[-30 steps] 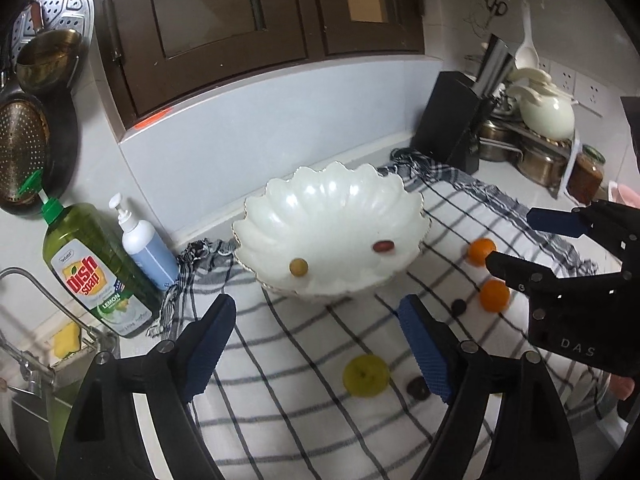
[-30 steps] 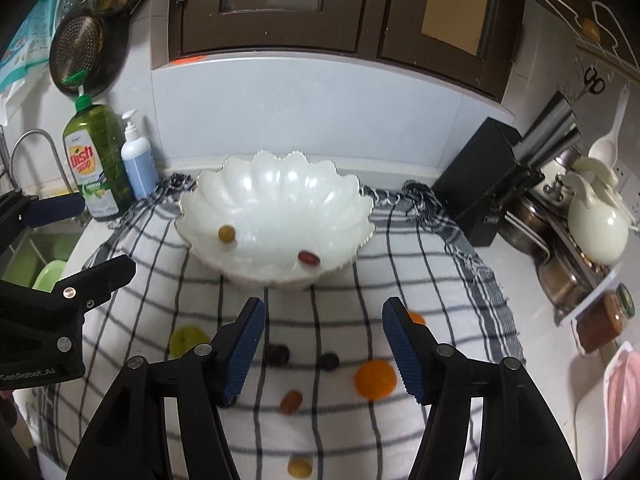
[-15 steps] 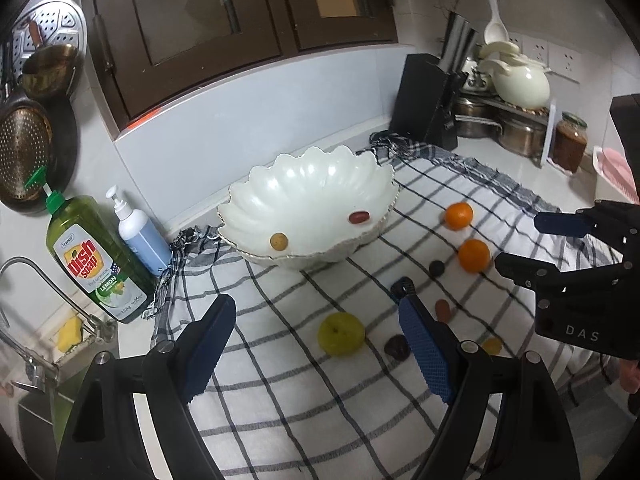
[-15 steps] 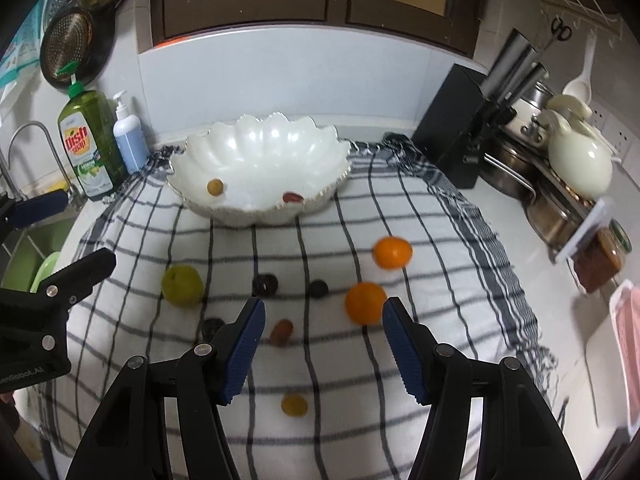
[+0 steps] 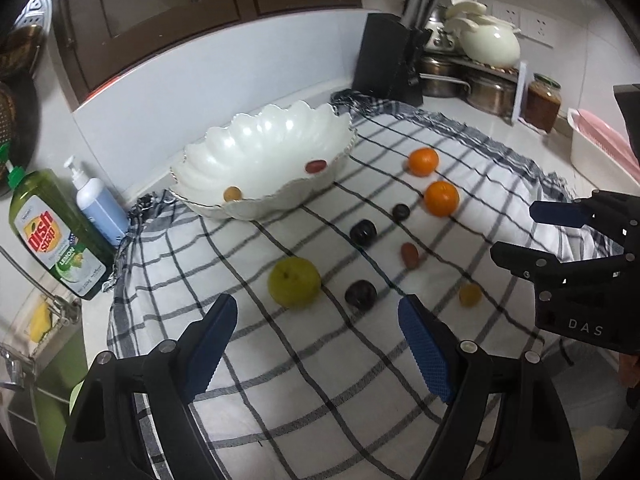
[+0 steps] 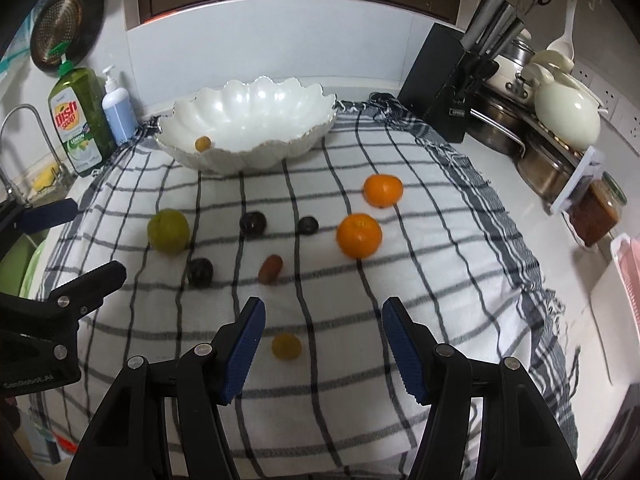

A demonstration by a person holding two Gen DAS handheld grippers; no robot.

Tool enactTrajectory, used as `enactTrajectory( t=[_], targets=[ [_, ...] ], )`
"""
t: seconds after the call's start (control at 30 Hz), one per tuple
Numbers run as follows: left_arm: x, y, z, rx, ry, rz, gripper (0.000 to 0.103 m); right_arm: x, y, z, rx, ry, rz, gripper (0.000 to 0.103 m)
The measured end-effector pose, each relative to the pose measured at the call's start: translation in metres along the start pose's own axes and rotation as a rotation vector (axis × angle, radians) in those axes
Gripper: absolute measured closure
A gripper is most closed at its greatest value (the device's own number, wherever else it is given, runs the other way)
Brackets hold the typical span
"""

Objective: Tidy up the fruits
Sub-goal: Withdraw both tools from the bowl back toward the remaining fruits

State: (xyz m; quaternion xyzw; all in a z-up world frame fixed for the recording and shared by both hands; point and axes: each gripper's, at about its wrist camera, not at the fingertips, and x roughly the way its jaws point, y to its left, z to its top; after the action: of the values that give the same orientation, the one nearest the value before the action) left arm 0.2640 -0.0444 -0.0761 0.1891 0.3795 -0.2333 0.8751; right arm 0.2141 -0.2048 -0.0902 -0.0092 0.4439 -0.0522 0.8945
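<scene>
**Inspector A:** The left gripper [image 5: 316,344] hangs above the near part of the checked cloth [image 5: 360,380], jaws spread, nothing between the blue pads. The green fruit [image 5: 294,282] lies just beyond its fingertips, with a dark plum [image 5: 361,294] to the right of it.

**Inspector B:** The right gripper [image 6: 323,344] is likewise spread and empty. A small yellow fruit [image 6: 286,346] lies on the cloth between its two fingers, untouched by either pad.

**Inspector A:** The white scalloped bowl [image 6: 248,100] stands at the far edge of the cloth. It holds one yellowish fruit [image 6: 203,143] and, in the left view, one reddish fruit [image 5: 315,166].

**Inspector B:** Loose on the cloth, mid-field: two oranges [image 6: 359,235] on the right, one nearer and one farther; two more dark plums [image 6: 253,224] left of them; a reddish-brown oval fruit [image 6: 270,269] nearer still.

**Inspector A:** Off the cloth, far left: a green dish soap bottle [image 6: 78,120] and a blue pump bottle [image 6: 118,110], side by side. Far right: a black knife block [image 6: 444,84], steel pots and a cream teapot [image 6: 566,116].
</scene>
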Motion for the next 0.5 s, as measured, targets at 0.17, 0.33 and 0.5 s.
enactTrajectory(
  t=[0.17,0.33,0.5],
  targets=[
    [0.011,-0.006,-0.013,0.044,0.005,-0.006,0.023,0.007,0.005,-0.016,-0.016,0.007,-0.023,0.041],
    [0.023,-0.009,-0.018,0.082,0.002,-0.032,0.029,0.014,0.005,-0.029,0.019,0.018,-0.015,0.041],
    [0.036,-0.015,-0.018,0.133,-0.002,-0.049,0.035,0.017,0.006,-0.035,0.041,-0.001,-0.012,0.042]
  ],
)
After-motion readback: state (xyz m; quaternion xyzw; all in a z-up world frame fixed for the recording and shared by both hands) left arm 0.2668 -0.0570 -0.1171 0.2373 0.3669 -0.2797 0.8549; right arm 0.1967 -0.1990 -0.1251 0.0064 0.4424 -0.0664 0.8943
